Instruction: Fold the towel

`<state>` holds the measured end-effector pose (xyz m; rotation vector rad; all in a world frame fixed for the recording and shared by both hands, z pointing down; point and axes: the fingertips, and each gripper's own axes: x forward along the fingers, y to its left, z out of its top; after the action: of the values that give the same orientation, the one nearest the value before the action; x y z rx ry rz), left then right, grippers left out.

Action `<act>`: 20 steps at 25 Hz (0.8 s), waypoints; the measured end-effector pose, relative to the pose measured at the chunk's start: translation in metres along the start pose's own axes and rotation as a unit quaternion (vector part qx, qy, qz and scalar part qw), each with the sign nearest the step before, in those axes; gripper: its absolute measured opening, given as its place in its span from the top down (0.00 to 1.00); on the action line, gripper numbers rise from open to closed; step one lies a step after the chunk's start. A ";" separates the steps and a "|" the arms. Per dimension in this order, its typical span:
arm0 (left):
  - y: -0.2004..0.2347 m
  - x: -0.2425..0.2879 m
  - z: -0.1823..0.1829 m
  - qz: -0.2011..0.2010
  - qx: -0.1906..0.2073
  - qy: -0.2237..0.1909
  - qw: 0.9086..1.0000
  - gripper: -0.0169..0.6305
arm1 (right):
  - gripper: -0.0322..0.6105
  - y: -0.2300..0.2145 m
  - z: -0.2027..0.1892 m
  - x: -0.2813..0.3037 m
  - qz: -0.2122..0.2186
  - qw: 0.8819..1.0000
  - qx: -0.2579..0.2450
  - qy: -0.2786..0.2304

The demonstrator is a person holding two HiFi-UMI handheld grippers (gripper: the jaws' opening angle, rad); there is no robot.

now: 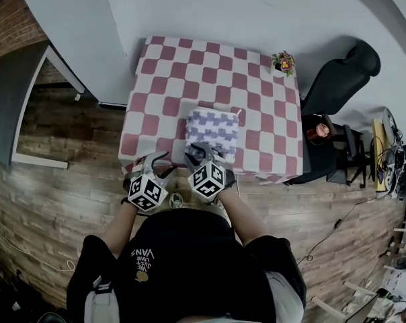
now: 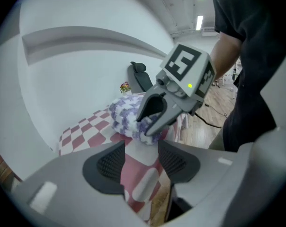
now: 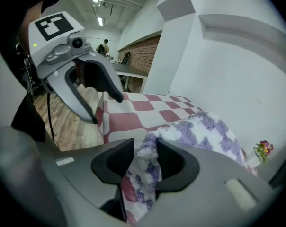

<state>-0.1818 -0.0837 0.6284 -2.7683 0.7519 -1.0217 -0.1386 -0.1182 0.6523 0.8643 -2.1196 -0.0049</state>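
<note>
At the near edge of a table (image 1: 189,66) covered in a red-and-white checked cloth, a person in a black shirt leans over a folded purple-and-white towel (image 1: 213,128), a two-jaw gripper in each hand. The towel lies as a thick, compact bundle on the cloth, close to the table's front edge and a little right of its middle. The right gripper (image 3: 144,162) points down at the bundle's near edge; its jaws stand apart with a fluffy fold of the towel filling the gap between the pads, and the fabric does not look squeezed. The left gripper (image 2: 140,157) hangs just beside it, over the table's front edge and clear of the towel, with its jaws apart and only the checked cloth showing beyond them. From the left gripper view the right gripper's two fingers can be seen straddling the towel's corner. A small pot of flowers (image 1: 283,62) stands at the table's far right corner, well apart from the towel, and a black chair (image 1: 341,76) sits just off the table's right side on the wooden floor (image 1: 55,200)
</note>
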 end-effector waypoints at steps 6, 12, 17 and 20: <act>0.058 0.018 0.064 0.021 0.049 -0.061 0.997 0.68 | 0.66 -0.001 0.023 -0.030 -0.011 0.995 0.037 -0.093; 0.080 0.046 0.135 -0.005 0.115 -0.124 0.986 0.68 | 0.66 -0.048 0.030 -0.090 -0.090 0.971 0.127 -0.180; 0.052 0.092 0.137 -0.095 0.174 -0.087 0.976 0.68 | 0.66 -0.118 -0.025 -0.106 -0.177 0.956 0.197 -0.124; 0.041 0.120 0.108 -0.142 0.177 -0.030 0.973 0.67 | 0.66 -0.125 -0.055 -0.094 -0.177 0.951 0.238 -0.084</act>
<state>-0.0525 -0.1852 0.6050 -2.6198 0.1425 -0.9946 0.0115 -0.1434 0.5873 1.5733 -2.1236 0.2655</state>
